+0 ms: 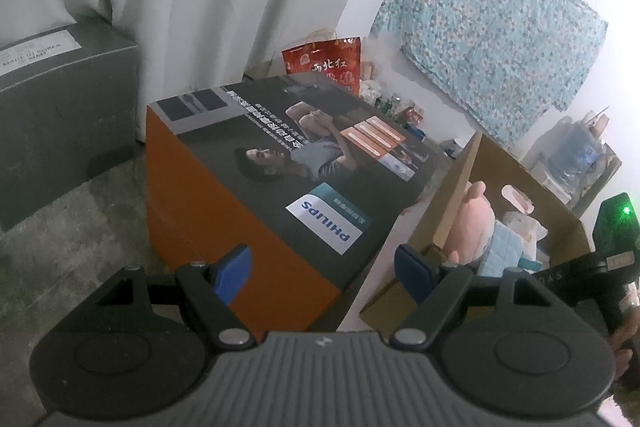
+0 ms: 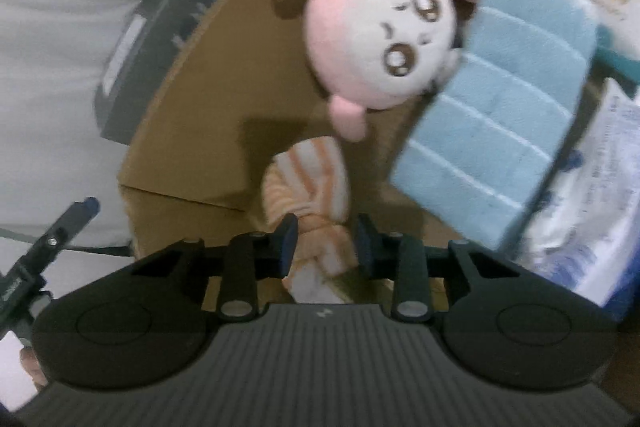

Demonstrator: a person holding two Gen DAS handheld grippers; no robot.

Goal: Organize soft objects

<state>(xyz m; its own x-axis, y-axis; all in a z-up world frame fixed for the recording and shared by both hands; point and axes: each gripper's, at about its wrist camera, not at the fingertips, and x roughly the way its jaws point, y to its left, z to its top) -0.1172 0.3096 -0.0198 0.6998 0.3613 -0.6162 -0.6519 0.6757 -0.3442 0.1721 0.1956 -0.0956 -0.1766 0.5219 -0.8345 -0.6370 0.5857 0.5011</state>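
Right gripper (image 2: 323, 242) fingers pinching a soft orange-striped cloth (image 2: 310, 183) over the cardboard box (image 2: 224, 107), round pink plush (image 2: 376, 31) and ribbed blue towel (image 2: 504, 115) inside, left gripper (image 1: 322, 273) fingers spread, glossy Philips carton (image 1: 256, 179) ahead.

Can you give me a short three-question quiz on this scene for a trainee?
1. True or false: the left gripper holds a soft object.
2. What does the right gripper clamp? A) pink plush toy B) orange-striped cloth C) blue towel
3. Fill in: the plush toy lies inside the cardboard ____.

Key: 1 false, its fingers are apart with nothing between; 2 B; 3 box.
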